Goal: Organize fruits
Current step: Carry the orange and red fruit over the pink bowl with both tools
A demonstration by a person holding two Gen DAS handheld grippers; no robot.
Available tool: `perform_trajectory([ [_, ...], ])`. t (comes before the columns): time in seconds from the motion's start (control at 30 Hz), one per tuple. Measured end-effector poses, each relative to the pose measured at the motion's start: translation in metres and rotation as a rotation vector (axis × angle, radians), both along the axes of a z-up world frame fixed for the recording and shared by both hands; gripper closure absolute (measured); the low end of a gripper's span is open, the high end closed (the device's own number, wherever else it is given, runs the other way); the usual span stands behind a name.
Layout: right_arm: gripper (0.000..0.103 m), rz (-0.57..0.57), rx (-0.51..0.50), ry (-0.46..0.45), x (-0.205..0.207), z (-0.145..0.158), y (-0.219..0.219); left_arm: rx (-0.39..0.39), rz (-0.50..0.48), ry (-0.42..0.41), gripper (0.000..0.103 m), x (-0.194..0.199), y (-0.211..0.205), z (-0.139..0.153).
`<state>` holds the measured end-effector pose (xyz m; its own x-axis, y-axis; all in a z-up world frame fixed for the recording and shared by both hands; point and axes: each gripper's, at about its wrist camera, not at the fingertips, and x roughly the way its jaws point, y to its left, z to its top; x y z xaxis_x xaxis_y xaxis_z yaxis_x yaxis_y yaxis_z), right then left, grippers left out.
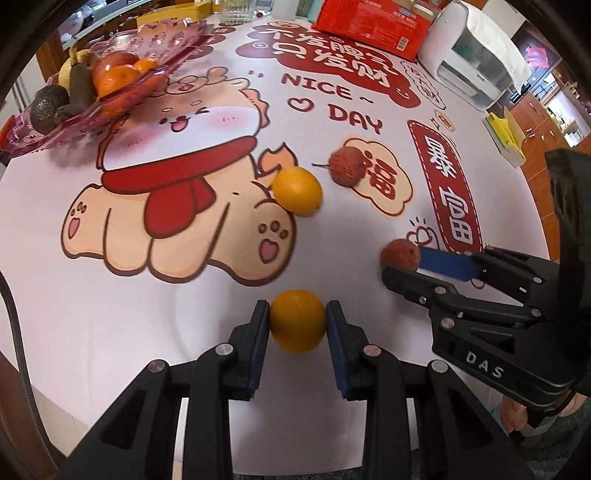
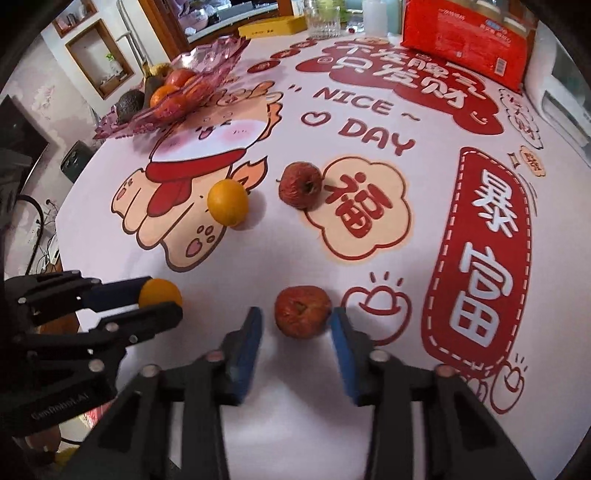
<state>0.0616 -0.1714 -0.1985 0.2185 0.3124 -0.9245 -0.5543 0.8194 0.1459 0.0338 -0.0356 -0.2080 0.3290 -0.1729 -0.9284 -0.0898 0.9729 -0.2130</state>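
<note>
Left claw point(image 1: 297, 322) pinched an orange point(image 1: 297, 321), right claw point(image 2: 296, 321) gaped around a wrinkly apple point(image 2: 302, 312), so probably squeeze next, then the tray point(image 1: 122, 92).

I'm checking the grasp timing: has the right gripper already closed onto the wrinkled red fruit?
No. In the right wrist view the right gripper stands open, gaps showing between both pads and the wrinkled red fruit.

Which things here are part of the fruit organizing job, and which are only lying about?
Job:
- round orange fruit in left tongs
- wrinkled red fruit between right tongs
- second orange
- second red fruit
- pink plastic fruit tray

Lying about:
- red box
- clear glass
- white appliance
</note>
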Motion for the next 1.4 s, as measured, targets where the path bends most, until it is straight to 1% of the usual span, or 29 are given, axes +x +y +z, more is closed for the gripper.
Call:
perform_trajectory([
  [0.13,0.073,0.007,0.008,0.006,0.001,0.002,0.006,0.004,0.002,-0.013,0.074,0.002,0.005,0.003],
  [0.4,0.074,0.032,0.031,-0.054,-0.003,0.026,0.023,0.040,-0.015,-0.066,0.074,0.008,0.017,0.021],
  [0.6,0.074,0.047,0.046,-0.082,-0.002,0.039,0.047,0.077,-0.023,-0.107,0.074,0.010,0.039,0.037],
  [0.8,0.074,0.048,0.067,-0.095,0.004,0.051,0.081,0.100,-0.019,-0.127,0.074,0.015,0.075,0.054],
  [1.0,0.074,0.034,0.106,-0.105,0.018,0.066,0.122,0.139,-0.015,-0.179,0.074,0.029,0.125,0.081],
  [1.23,0.074,-0.013,0.154,-0.135,0.045,0.082,0.177,0.177,-0.034,-0.241,0.074,0.063,0.194,0.112],
  [1.4,0.074,-0.090,0.179,-0.152,0.075,0.083,0.208,0.203,-0.064,-0.269,0.074,0.096,0.230,0.126],
])
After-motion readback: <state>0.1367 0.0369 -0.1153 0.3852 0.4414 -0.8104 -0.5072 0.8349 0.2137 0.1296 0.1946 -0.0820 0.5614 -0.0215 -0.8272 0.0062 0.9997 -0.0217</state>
